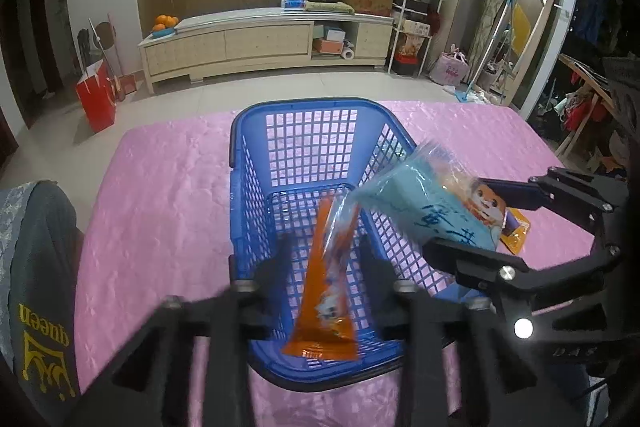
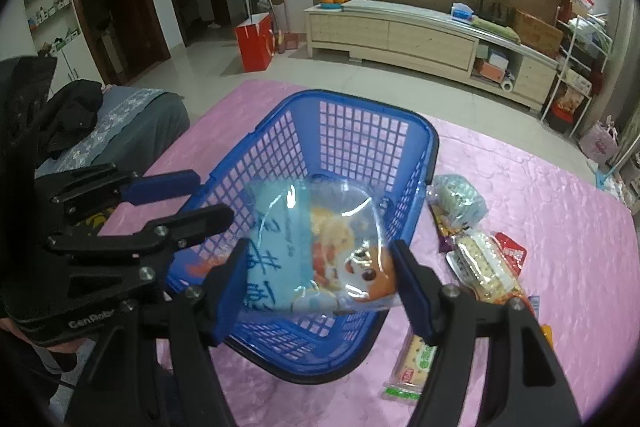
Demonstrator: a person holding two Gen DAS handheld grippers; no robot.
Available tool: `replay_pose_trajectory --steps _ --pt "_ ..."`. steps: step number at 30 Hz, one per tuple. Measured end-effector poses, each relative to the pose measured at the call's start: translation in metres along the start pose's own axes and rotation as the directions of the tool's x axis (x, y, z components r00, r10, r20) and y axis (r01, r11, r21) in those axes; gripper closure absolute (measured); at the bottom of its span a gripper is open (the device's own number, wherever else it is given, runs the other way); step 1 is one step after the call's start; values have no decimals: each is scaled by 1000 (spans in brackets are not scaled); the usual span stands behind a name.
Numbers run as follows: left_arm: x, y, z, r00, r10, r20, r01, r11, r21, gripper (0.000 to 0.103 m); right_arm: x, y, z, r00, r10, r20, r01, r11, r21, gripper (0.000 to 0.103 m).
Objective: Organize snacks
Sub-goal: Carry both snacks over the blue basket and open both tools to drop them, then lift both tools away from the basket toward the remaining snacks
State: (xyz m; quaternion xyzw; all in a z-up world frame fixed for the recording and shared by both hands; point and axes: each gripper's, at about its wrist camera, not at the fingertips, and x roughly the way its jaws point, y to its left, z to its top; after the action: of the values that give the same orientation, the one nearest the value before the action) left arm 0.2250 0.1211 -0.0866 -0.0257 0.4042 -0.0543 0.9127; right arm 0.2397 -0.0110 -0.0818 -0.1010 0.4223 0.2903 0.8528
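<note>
A blue plastic basket (image 1: 304, 105) (image 2: 360, 103) stands on the pink tablecloth. In the left wrist view my left gripper (image 1: 326, 241) hangs over the basket's near end, jaws apart. A blurred orange snack packet (image 1: 328, 279) slants inside the basket between the fingers, and the pads do not press on it. My right gripper (image 2: 320, 283) (image 1: 480, 223) is shut on a light-blue snack bag (image 2: 304, 247) (image 1: 424, 195) with a cartoon face, held over the basket's right rim. From the right wrist view the left gripper (image 2: 214, 195) stands open at the basket's left wall.
Loose snacks lie on the cloth right of the basket: a pale-blue pack (image 2: 460, 199), a cracker pack (image 2: 488, 267), a red packet (image 2: 512, 251), a green-labelled bar (image 2: 416, 367). A covered chair (image 1: 36, 267) stands at the table's left edge.
</note>
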Motion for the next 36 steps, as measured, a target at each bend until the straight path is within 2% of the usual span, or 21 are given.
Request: replay_pose_trajectory --steps 2,6,10,23,31,36 --pt "-3 1 0 1000 11 6 -11 1000 -4 61 0 0 1 1000 -2 -7 2 1000 0 27" --pt "-9 7 -2 999 33 3 -33 999 -26 49 -14 0 1 999 -24 26 24 1000 -13 17" --pt "-23 3 -4 999 44 18 -43 999 -22 41 -32 -1 -1 998 -34 58 34 999 -9 16" --pt "-80 -45 -6 996 37 80 -40 999 34 34 -102 -24 -24 987 -95 130 88 994 63 16" --pt "-101 -84 -6 992 23 128 -32 997 72 25 -140 -42 -46 964 -143 223 121 986 112 16" --pt "-104 -105 -5 991 11 136 -25 994 106 24 -153 -58 -59 950 -199 241 164 973 160 16"
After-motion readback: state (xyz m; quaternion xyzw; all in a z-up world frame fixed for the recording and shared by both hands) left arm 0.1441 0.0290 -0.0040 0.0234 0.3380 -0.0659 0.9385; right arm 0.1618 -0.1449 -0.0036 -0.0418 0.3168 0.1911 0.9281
